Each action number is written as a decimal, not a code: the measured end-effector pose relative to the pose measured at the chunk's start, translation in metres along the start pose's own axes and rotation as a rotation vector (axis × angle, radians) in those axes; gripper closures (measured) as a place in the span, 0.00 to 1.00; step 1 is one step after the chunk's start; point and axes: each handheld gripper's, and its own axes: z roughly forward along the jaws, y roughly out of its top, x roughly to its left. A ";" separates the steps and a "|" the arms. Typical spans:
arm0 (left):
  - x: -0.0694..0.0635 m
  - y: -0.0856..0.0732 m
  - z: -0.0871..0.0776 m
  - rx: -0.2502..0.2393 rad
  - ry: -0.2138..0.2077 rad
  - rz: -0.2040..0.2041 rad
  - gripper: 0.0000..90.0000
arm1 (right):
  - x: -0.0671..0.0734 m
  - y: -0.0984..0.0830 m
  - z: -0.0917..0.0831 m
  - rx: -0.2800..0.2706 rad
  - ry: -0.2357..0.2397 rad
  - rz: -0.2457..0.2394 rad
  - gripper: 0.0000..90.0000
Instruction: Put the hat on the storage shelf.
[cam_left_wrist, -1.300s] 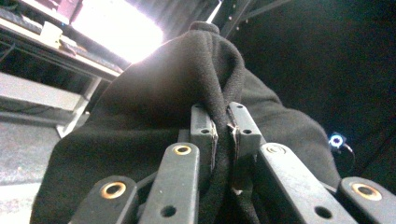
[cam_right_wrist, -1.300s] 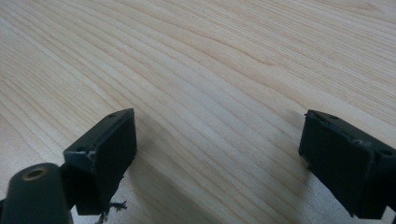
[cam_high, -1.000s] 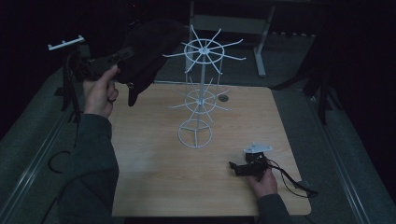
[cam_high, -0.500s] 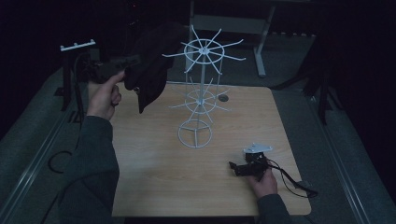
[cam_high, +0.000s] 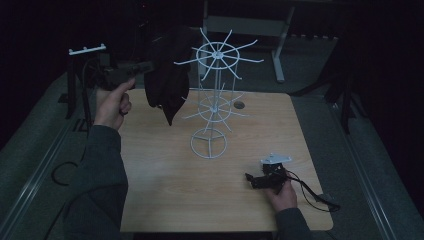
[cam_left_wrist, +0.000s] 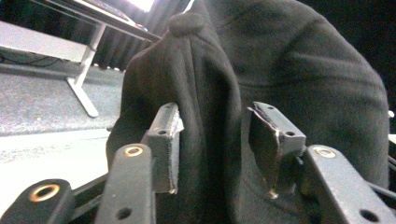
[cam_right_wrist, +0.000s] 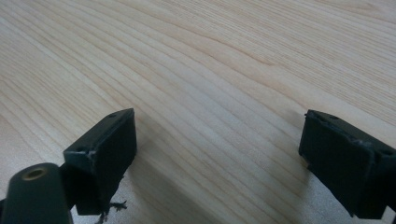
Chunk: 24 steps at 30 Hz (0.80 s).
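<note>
Above table (cam_high: 165, 200), black cloth (cam_left_wrist: 289, 70) hangs pinched in left tongs (cam_left_wrist: 217, 140).

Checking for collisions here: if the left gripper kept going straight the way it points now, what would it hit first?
Beyond the dark cloth its jaws already pinch, the left gripper points toward the white wire rack, probably the first contact, though depth is unclear.

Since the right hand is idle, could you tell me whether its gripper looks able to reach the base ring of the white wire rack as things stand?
Probably yes. The right gripper rests open on the table, with bare wood between it and the rack.
</note>
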 end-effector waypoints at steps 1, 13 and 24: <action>0.000 0.000 0.000 0.000 0.001 0.000 0.59 | 0.000 0.000 0.000 0.000 0.000 -0.001 0.12; -0.003 0.004 -0.011 -0.040 0.014 0.004 0.54 | 0.000 0.000 0.000 -0.001 0.000 -0.002 0.12; -0.003 0.002 -0.012 -0.019 0.082 0.033 0.53 | 0.000 0.000 0.000 -0.001 0.000 -0.003 0.12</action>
